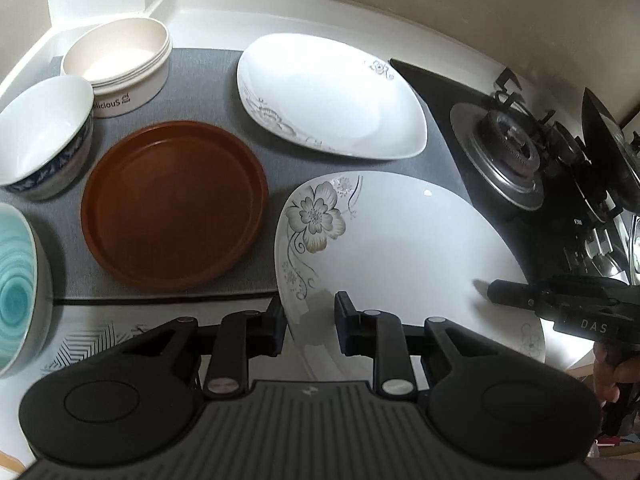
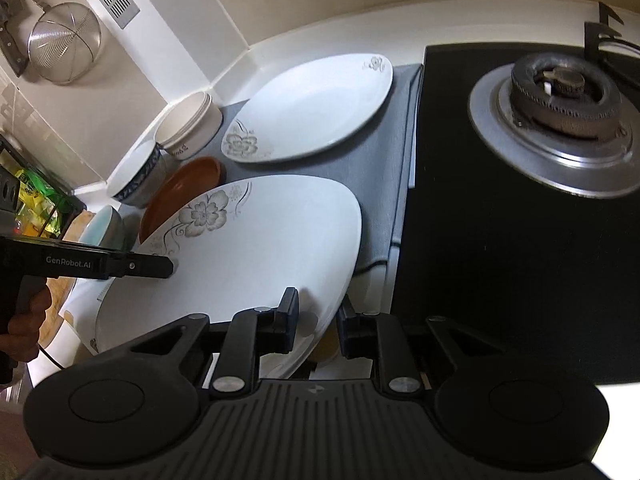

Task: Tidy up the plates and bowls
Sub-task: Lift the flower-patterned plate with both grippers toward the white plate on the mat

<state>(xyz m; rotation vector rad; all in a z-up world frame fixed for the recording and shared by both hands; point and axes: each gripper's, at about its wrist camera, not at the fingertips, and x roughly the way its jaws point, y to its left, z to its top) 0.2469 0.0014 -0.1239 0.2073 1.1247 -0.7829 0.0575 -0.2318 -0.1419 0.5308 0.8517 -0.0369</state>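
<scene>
Both grippers, left gripper [image 1: 310, 322] and right gripper [image 2: 318, 322], clamp opposite rims of white flower-patterned ceramic plate [image 1: 400, 248], beside round brown plate [image 1: 174, 204] on grey mat [image 1: 208, 80]

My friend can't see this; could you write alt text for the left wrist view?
Both tools, left and right, grip a white flowered plate at opposite rims. Behind it on a grey mat lie a brown plate, another white plate and bowls.
</scene>
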